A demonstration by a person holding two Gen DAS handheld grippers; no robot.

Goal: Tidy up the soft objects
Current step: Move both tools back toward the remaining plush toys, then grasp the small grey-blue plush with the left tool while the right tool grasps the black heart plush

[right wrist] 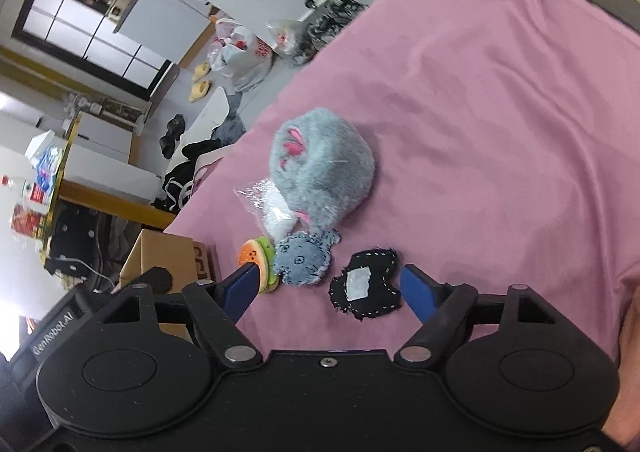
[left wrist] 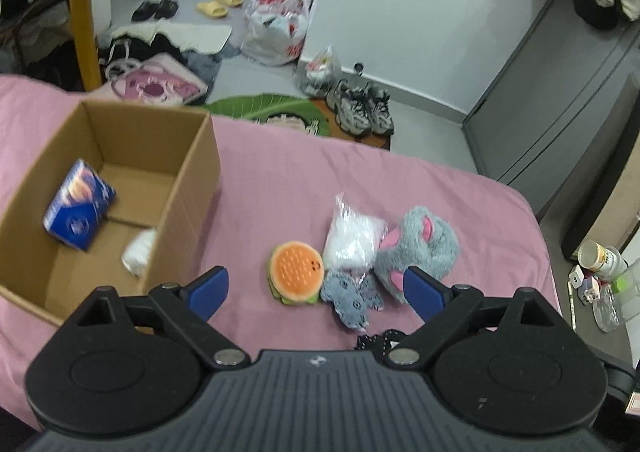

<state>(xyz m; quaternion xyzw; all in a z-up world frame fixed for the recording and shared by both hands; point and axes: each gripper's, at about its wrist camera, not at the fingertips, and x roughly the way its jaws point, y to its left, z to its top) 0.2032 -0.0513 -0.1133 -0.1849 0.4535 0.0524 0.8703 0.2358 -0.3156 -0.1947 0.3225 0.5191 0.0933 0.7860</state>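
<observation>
While both of my claws hang over the pink bedsheet, each one is spread wide and pinching nothing. My left gripper sits above a cluster of soft things: a round orange plush hamburger with a green edge, a small flat grey felt animal touching it, a clear plastic bag of white fluff just behind them, and a fuzzy grey plush slipper with pink paw marks against the bag. To the left of the cluster stands an open brown cardboard box on the sheet, holding a tilted blue printed packet and a white soft lump against its near wall. My right gripper hovers over a black felt patch with white stitching, which lies just beside the grey felt animal, slightly apart from it.
</observation>
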